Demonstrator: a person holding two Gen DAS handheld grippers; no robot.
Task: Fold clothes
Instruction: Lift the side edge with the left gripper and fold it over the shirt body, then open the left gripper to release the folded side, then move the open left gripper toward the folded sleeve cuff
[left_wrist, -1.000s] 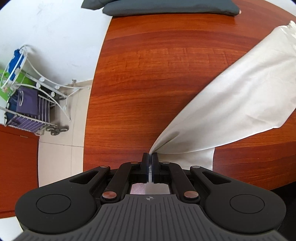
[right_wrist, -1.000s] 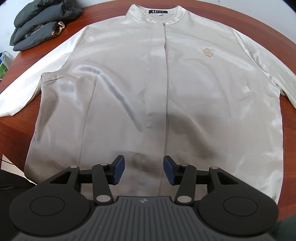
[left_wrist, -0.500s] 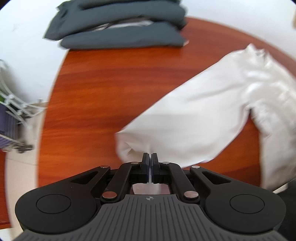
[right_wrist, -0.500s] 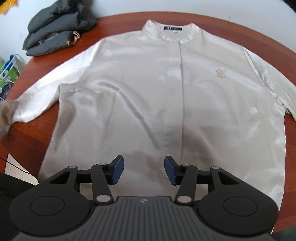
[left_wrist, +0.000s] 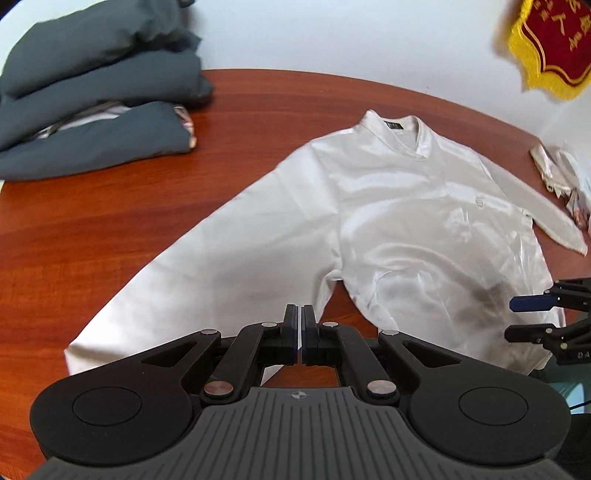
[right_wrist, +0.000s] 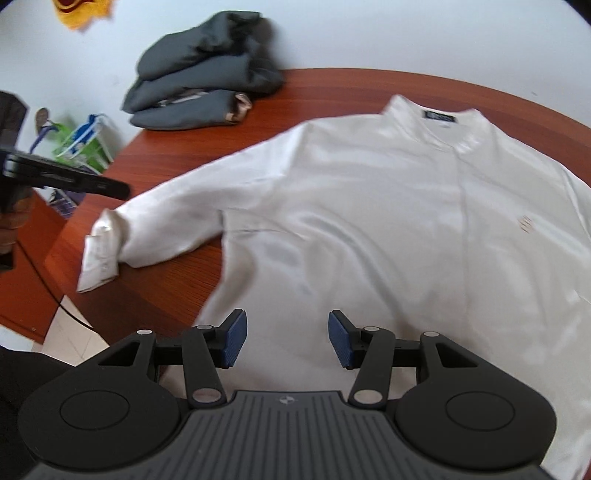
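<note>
On a round wooden table (left_wrist: 110, 229), a cream shirt (left_wrist: 406, 221) lies face up and spread out, its collar (left_wrist: 399, 133) toward 12 o'clock and its hem toward 6 in both wrist views. One sleeve (left_wrist: 221, 266) runs out from the shoulder toward 8 o'clock in the left wrist view, flat on the wood. In the right wrist view its cuff (right_wrist: 99, 254) is turned back at 9 o'clock, near the table's edge. The other sleeve reaches toward 3 o'clock.

The left gripper (left_wrist: 299, 334) hangs over the lower part of that sleeve with its jaws pressed together. Whether any cloth is pinched between them cannot be told, as white fabric lies right behind the gap. From the right wrist view it shows side-on at 9 o'clock, just above the sleeve.

The right gripper (right_wrist: 288, 339) hovers over the shirt's hem with its jaws apart, the blue pads (right_wrist: 232, 341) clear of the cloth and nothing between them.

A pile (left_wrist: 92, 110) of folded dark clothes sits on the table at 10 o'clock, well apart from the shirt. A red and gold pennant (left_wrist: 550, 40) hangs on the white wall at 1 o'clock. A crumpled silvery item (left_wrist: 557, 177) lies at 3 o'clock, near the far sleeve. Beyond the table, at 9 o'clock in the right wrist view, stands a white wire rack (right_wrist: 88, 144).
</note>
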